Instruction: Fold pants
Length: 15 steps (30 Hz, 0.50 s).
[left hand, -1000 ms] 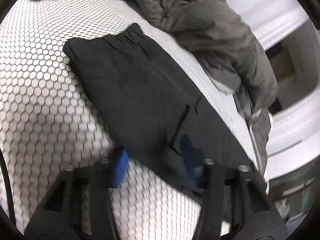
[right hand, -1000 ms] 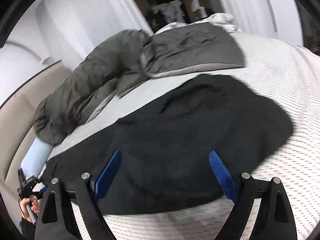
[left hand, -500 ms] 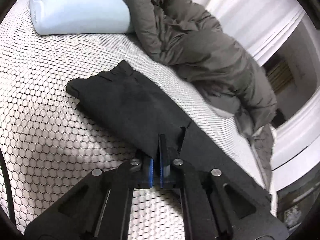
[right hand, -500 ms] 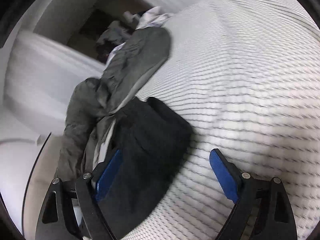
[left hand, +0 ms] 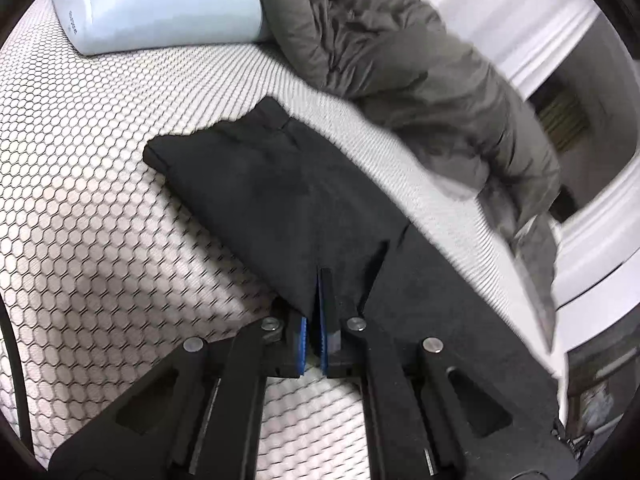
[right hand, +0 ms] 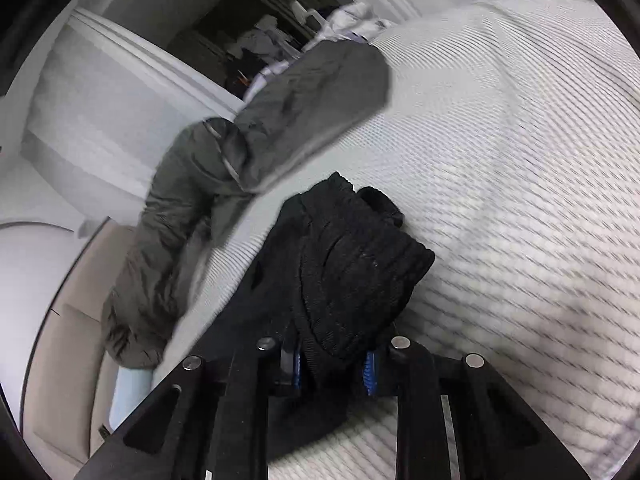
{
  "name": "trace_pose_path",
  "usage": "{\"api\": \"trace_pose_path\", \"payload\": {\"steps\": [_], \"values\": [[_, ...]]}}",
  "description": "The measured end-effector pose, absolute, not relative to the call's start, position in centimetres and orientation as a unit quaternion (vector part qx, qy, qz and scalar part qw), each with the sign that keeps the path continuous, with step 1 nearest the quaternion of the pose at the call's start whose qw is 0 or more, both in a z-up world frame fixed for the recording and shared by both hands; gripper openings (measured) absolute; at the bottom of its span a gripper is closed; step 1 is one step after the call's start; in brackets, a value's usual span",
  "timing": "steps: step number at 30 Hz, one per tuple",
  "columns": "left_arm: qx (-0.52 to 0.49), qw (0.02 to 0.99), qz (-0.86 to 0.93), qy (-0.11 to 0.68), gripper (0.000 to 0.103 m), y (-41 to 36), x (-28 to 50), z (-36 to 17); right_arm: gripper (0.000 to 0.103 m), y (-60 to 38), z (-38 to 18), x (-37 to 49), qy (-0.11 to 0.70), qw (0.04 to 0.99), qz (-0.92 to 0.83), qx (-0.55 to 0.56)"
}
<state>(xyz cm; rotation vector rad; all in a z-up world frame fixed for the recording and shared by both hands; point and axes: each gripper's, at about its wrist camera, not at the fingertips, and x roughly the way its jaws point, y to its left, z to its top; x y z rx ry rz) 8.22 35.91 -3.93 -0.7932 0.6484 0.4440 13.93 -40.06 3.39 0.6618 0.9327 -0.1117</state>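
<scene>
Left wrist, pants (left hand: 280,200) edge pinched, mattress (left hand: 80,240)

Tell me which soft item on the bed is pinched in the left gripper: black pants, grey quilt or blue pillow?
The black pants: the left gripper is shut on their near edge. The grey quilt and pale blue pillow lie farther back, untouched.

1. Our left gripper (left hand: 314,312) has matte black angular arms with triangular cut-outs and blue ribbed pads (left hand: 303,338).
2. Round silver screws (left hand: 193,344) sit at its linkage joints.
3. Our right gripper (right hand: 334,364) is built alike: black frame, blue pads (right hand: 370,372), silver screws (right hand: 400,343).
</scene>
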Motion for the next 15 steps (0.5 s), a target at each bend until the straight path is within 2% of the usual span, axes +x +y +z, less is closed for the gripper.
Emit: {"api": "trace_pose_path", "payload": {"steps": [2, 4, 5, 7, 8, 9, 10, 12, 13, 14, 15], "values": [[-0.369, 0.842, 0.22, 0.327, 0.006, 36.0, 8.2, -4.5, 0.032, -40.7, 1.6, 13.6, 0.477, 0.824, -0.056, 0.3], [-0.372, 0.843, 0.223, 0.317, 0.006, 36.0, 7.6, -4.1, 0.037, -41.4, 1.7, 13.5, 0.472, 0.819, -0.045, 0.323], [-0.371, 0.846, 0.227, 0.308, 0.007, 36.0, 7.2, -3.5, 0.049, -41.6, 2.4, 13.1, 0.463, 0.823, -0.046, 0.325], [-0.354, 0.855, 0.238, 0.294, 0.015, 35.5, 6.4, -1.8, 0.06, -42.1, 4.2, 12.2, 0.438, 0.84, -0.075, 0.311], [-0.345, 0.857, 0.247, 0.291, 0.025, 35.2, 6.1, -1.1, 0.066, -42.5, 5.0, 11.7, 0.422, 0.848, -0.094, 0.305], [-0.34, 0.859, 0.252, 0.289, 0.036, 34.8, 5.8, -0.3, 0.067, -43.0, 5.6, 11.3, 0.411, 0.853, -0.111, 0.302], [-0.336, 0.863, 0.249, 0.285, 0.042, 34.2, 5.5, 0.6, 0.067, -43.5, 6.4, 10.8, 0.397, 0.859, -0.131, 0.296], [-0.308, 0.876, 0.244, 0.278, 0.065, 32.6, 5.4, 2.5, 0.068, -43.7, 7.4, 10.1, 0.38, 0.867, -0.15, 0.286], [-0.291, 0.884, 0.24, 0.277, 0.074, 31.6, 5.7, 3.3, 0.069, -43.8, 7.6, 10.1, 0.376, 0.87, -0.156, 0.278], [-0.276, 0.891, 0.232, 0.277, 0.089, 30.5, 6.1, 4.1, 0.073, -43.8, 7.8, 10.5, 0.381, 0.873, -0.152, 0.265], [-0.266, 0.898, 0.22, 0.275, 0.097, 29.4, 6.6, 4.6, 0.076, -43.6, 8.0, 11.1, 0.388, 0.875, -0.143, 0.254]]}}
